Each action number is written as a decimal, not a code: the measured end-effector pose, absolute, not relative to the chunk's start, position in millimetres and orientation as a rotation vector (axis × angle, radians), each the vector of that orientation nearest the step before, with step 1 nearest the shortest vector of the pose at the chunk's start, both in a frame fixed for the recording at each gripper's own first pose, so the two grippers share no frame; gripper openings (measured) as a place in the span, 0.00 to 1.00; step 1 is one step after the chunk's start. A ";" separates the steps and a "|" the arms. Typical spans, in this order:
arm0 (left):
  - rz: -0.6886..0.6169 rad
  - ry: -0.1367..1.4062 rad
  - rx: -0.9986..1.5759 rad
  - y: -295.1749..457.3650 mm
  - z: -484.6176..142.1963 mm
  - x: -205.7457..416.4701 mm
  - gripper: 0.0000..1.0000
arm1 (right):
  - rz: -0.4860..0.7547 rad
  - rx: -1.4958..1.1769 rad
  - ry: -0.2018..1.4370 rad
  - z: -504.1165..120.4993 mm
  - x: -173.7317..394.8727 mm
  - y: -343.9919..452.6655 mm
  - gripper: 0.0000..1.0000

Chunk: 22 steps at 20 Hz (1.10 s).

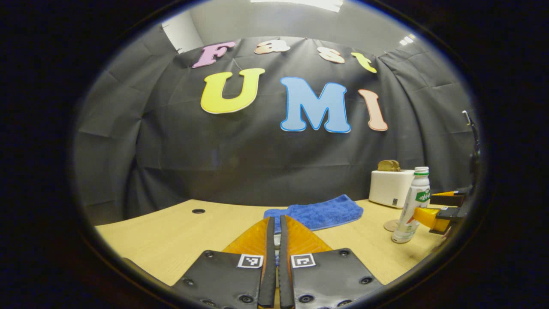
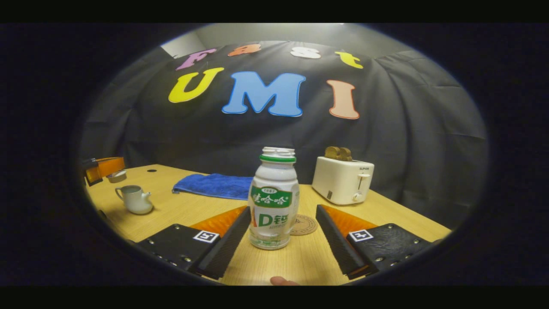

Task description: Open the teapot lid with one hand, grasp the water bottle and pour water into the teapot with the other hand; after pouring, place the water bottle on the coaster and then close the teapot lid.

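Bottle (image 2: 274,201) upright on tabletop (image 2: 300,262), dead ahead between spread fingers of right gripper (image 2: 276,240); untouched. Left gripper (image 1: 275,257) pressed together, lid (image 2: 116,175) apparently pinched.

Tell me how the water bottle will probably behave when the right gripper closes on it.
The water bottle is tall on a narrow base, so an off-centre push may tip it. Its smooth plastic looks slippery and may dent if squeezed. It seems partly full, so probably light. The right gripper is open around it.

Coaster (image 2: 303,224) — half behind water bottle (image 2: 273,199)
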<state>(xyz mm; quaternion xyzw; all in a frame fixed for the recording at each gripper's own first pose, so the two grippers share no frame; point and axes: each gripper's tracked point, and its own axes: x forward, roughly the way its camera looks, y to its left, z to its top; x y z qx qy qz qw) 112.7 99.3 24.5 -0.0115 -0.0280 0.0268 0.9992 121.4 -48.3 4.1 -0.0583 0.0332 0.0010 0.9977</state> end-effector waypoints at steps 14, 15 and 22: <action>0.031 -0.052 -0.010 94.1 22.7 113.0 0.10 | -0.086 -0.114 0.084 -3.7 164.1 -54.0 0.94; 0.031 -0.053 -0.011 94.1 22.2 112.9 0.10 | -0.097 -0.103 0.087 -4.2 166.0 -55.1 0.94; 0.034 -0.108 -0.007 98.1 48.0 93.5 0.10 | -0.076 -0.142 0.075 -0.2 165.5 -51.3 0.74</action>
